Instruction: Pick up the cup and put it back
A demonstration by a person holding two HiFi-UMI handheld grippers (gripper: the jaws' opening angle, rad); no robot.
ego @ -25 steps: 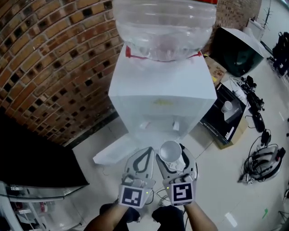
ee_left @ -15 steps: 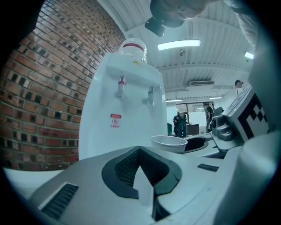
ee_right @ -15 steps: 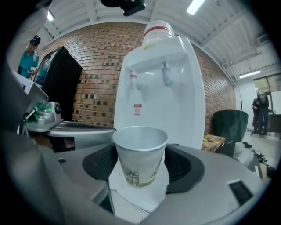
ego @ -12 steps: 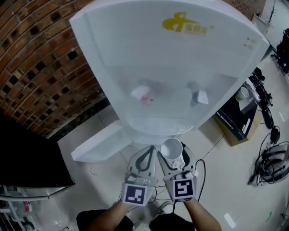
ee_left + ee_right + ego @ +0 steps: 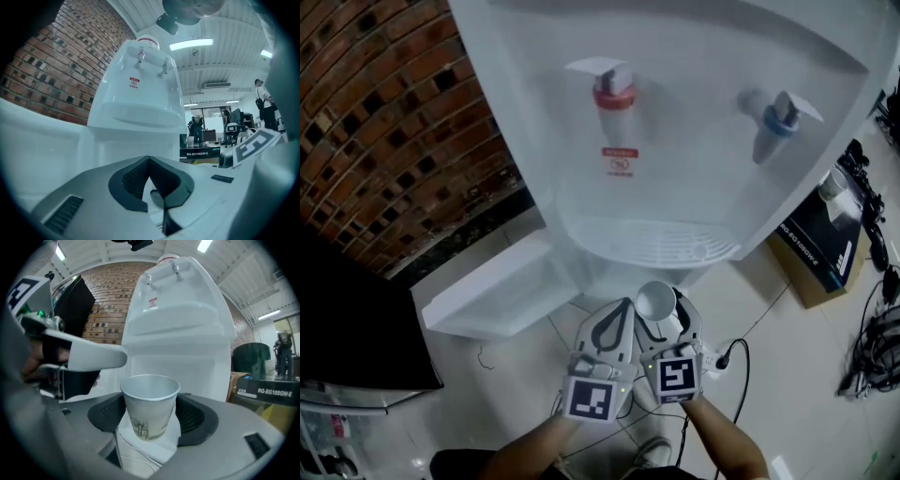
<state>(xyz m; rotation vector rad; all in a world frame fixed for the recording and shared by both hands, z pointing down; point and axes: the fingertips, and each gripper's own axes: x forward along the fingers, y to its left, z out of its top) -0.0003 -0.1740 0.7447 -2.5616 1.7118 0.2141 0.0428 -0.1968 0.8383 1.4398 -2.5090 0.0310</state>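
Note:
A white paper cup (image 5: pixel 655 302) with a faint tree print (image 5: pixel 150 406) stands upright between the pads of my right gripper (image 5: pixel 660 315), which is shut on it (image 5: pixel 151 414). The cup is empty and sits just below the drip tray (image 5: pixel 661 246) of a white water dispenser (image 5: pixel 675 141). A red tap (image 5: pixel 614 89) and a blue tap (image 5: pixel 778 117) stick out above the tray. My left gripper (image 5: pixel 619 314) is beside the right one, shut with nothing in it (image 5: pixel 150 161).
A white panel (image 5: pixel 483 298) lies open at the dispenser's foot on the left. A brick wall (image 5: pixel 375 112) and a black cabinet (image 5: pixel 347 328) stand to the left. A black box (image 5: pixel 825 246) and cables (image 5: pixel 874 323) lie on the floor at right.
The dispenser has grown in the head view, from its top and bottle to its taps and drip tray. Both grippers stay low together, the cup still in the right one.

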